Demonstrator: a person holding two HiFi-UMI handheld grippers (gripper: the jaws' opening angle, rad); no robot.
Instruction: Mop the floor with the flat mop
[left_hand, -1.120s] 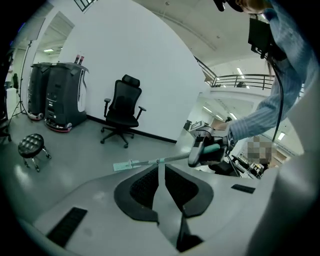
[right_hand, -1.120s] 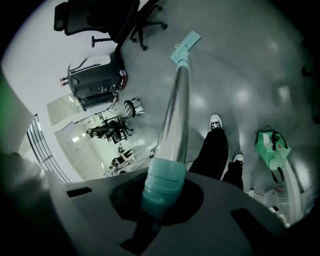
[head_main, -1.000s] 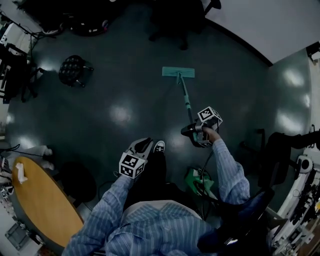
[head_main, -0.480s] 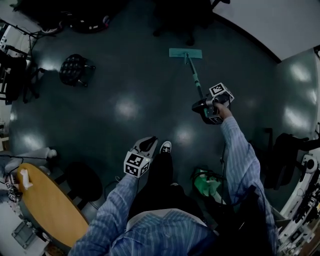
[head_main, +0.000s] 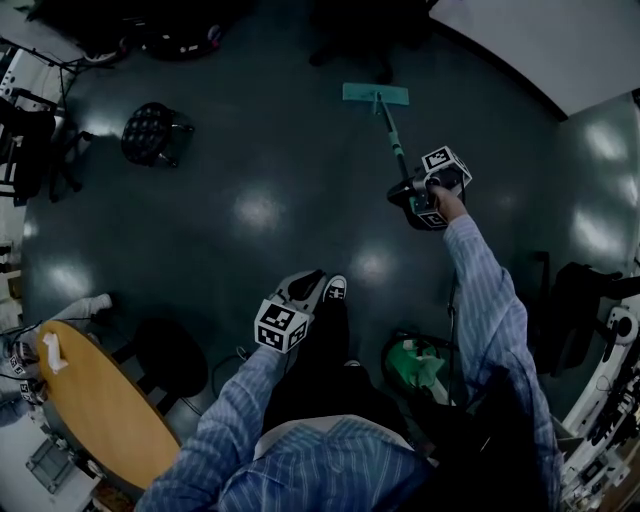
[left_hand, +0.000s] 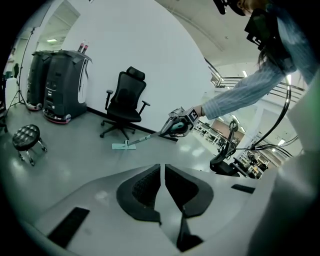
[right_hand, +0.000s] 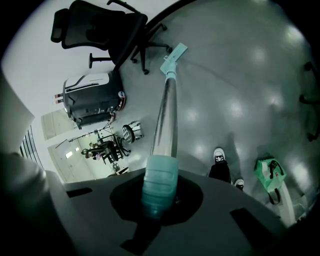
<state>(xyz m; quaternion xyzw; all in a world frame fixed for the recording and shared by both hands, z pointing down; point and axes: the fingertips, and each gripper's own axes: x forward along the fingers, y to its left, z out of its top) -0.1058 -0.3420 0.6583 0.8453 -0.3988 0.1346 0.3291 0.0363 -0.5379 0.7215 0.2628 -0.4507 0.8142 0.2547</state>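
Apparently mid-stroke: teal-padded, metal-shafted flat mop (head_main: 388, 125) laid on glossy dark floor (head_main: 250, 150) near black office chair (left_hand: 125, 102), teal grip clamped by right gripper (right_hand: 157, 192), left gripper (left_hand: 162, 187) closed on nothing (cleaned area untellable).

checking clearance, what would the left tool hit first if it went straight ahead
Probably the mop pole, just below the right tool; nothing nearer shows in that line, though depth is unclear.

Bare floor (head_main: 260, 210) lies open between the stool (head_main: 150, 132) and the mop (head_main: 375, 95). An office chair (left_hand: 125, 100) stands just beyond the mop's head. A green bag (head_main: 418, 365) crowds the near right, a round table (head_main: 100, 420) the near left.
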